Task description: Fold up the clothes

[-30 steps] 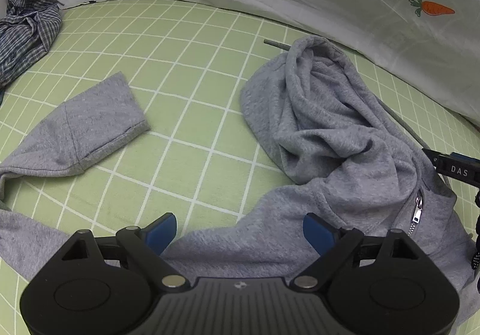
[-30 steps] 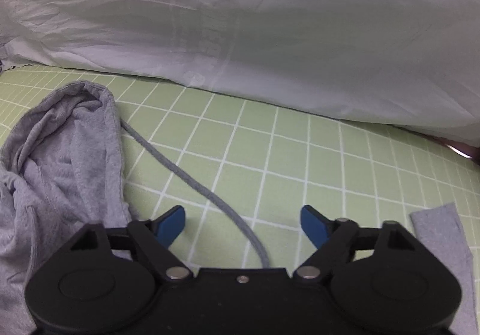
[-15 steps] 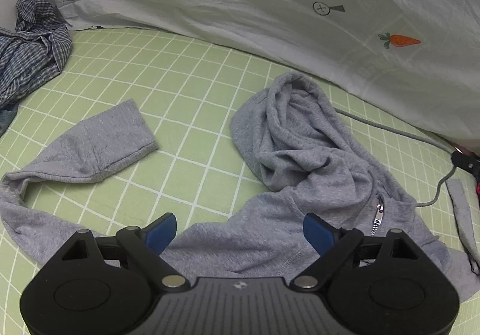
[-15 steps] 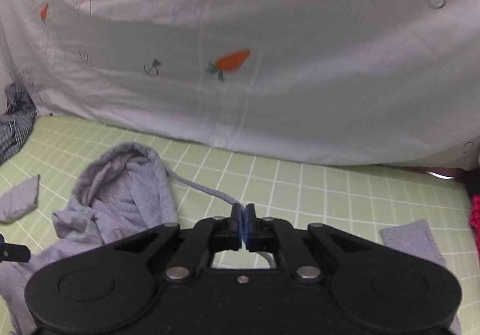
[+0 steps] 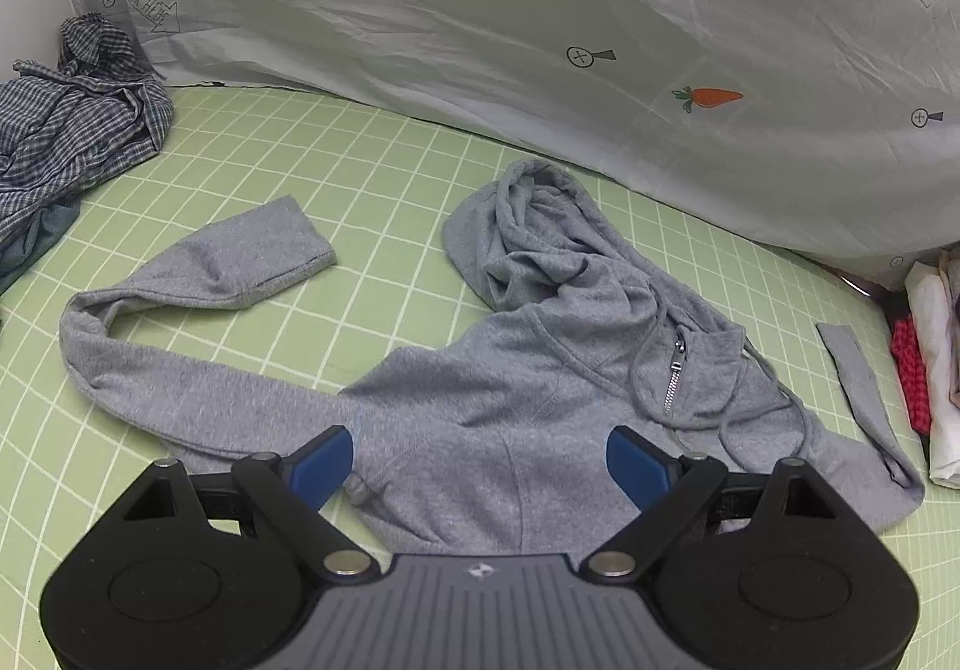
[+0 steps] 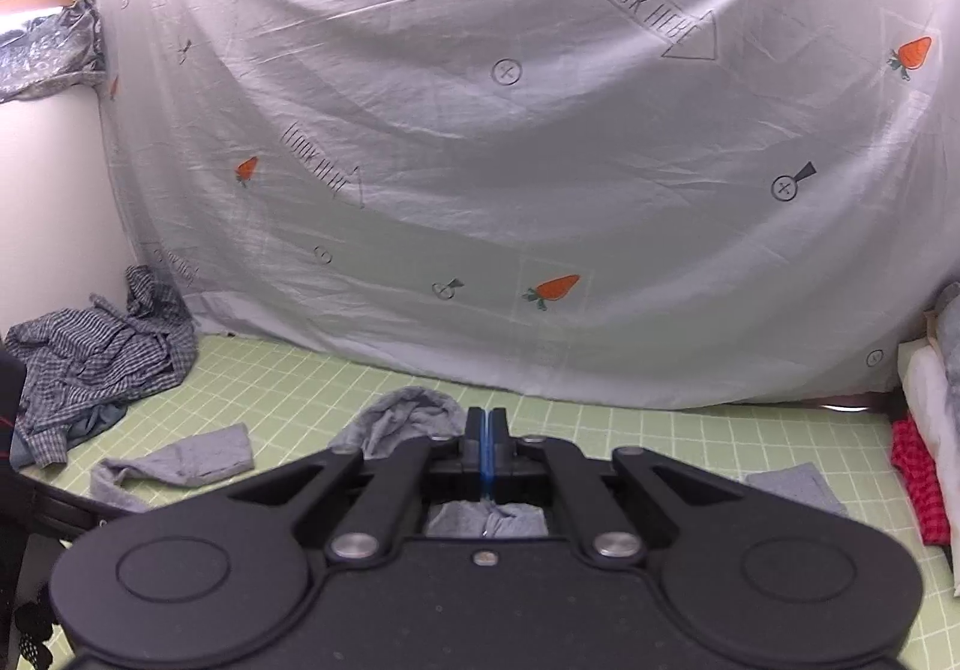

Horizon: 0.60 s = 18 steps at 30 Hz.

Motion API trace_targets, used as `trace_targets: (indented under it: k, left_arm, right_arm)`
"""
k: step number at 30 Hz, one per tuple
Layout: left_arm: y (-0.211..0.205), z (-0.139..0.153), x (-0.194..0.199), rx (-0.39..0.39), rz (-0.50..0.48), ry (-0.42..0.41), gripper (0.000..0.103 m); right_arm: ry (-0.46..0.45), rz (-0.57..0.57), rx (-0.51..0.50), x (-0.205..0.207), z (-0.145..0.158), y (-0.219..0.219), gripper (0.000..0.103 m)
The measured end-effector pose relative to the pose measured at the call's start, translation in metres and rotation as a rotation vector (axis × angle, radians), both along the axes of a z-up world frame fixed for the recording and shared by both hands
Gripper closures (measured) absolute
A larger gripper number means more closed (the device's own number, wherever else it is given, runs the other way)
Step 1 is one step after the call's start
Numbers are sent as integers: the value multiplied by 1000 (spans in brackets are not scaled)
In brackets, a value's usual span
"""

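The hoodie [image 5: 516,394] lies spread but unfolded on the green grid mat [image 5: 360,172], just ahead of and below the left gripper [image 5: 480,460]. Its hood [image 5: 528,226] is bunched at the far end, one sleeve [image 5: 198,274] loops out to the gripper's left with the cuff doubled back, and the other sleeve [image 5: 852,376] trails off to its right. The zip pull [image 5: 675,376] and a loose drawcord [image 5: 738,430] sit right of centre.

The left gripper stands wide open with nothing between its blue pads [image 5: 321,460]; it hovers over the chest cloth, whether touching I cannot tell. The right gripper [image 6: 486,448] is pinched fully closed, with no cloth visible between its tips.

Judged from this, folding proper has not begun: the garment is at the laying-out stage. The next move probably calls for flattening the hood and straightening the looped sleeve, then bringing each sleeve across the body.

The hoodie's hem is hidden under the left gripper's body. From the right wrist only the hood [image 6: 414,418] and one cuff [image 6: 192,454] show past the closed gripper. Far left lies a crumpled checked shirt [image 5: 72,130]; behind hangs a printed sheet [image 5: 540,40]; the stack [image 5: 930,370] at far right is cut off.
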<state>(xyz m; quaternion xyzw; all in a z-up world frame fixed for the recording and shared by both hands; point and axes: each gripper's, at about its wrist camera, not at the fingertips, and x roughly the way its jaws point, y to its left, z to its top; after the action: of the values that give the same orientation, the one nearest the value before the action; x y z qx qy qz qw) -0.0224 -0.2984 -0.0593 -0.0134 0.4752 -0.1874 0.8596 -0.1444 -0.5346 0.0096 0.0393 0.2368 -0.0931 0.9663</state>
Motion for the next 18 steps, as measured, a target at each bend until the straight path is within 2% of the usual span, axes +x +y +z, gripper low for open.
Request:
trace_targets:
  k: [1, 3, 4, 5, 6, 7, 8, 9, 13, 16, 18]
  left_arm:
    - [2, 0, -4, -1, 0, 1, 11]
    - [7, 1, -12, -5, -2, 3, 11]
    - [9, 0, -16, -4, -1, 6, 11]
    - [10, -1, -18, -1, 1, 10, 11]
    - [10, -2, -19, 3, 1, 14, 11]
    - [11, -3, -21, 6, 1, 18, 11]
    - [11, -5, -21, 8, 0, 22, 11]
    - [10, -6, -20, 11, 0, 27, 11]
    - [2, -15, -10, 27, -1, 51, 11]
    - [-7, -21, 1, 42, -12, 63, 11]
    - [-12, -25, 9, 55, -18, 72, 11]
  right_arm:
    - [19, -3, 6, -1, -4, 3, 102]
    - [68, -49, 32, -3, -14, 4, 79]
    - [98, -89, 50, -3, -21, 1, 53]
    - [124, -123, 64, -3, -28, -1, 41]
    - [143, -149, 71, -5, -34, -4, 38]
    - [161, -170, 71, -7, -39, -7, 27]
    - [178, -185, 67, -8, -44, -10, 10]
    - [193, -198, 62, -9, -49, -12, 3]
    - [238, -227, 78, -7, -65, -25, 0]
    - [236, -251, 155, 2, -72, -44, 7]
    - [245, -276, 203, 14, -80, -59, 7]
